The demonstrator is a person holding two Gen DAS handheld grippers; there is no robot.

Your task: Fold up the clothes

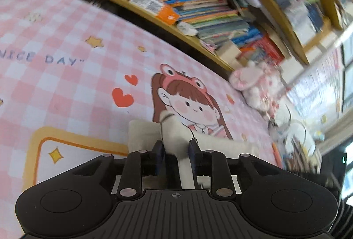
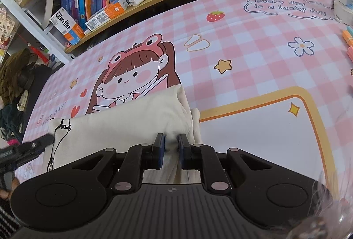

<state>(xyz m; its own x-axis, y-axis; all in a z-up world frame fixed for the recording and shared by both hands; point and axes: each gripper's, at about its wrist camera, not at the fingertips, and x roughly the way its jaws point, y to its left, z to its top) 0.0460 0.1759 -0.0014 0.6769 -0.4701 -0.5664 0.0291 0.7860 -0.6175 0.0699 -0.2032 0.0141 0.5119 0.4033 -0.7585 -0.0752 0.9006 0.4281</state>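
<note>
Two grippers pinch one cream garment (image 2: pixel 136 115).

The left gripper (image 1: pixel 176 150) and right gripper (image 2: pixel 170 143) each squeeze a fold of it, fingers nearly together, on the pink checked tablecloth (image 2: pixel 253 45).

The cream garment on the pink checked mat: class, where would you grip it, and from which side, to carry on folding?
Grip the cream garment at its two near corners, coming in low from the near edge of the mat. It lies flat in a wide band, and its bunched ends face that side. Both the right claw and the left claw already pinch fabric there.
</note>
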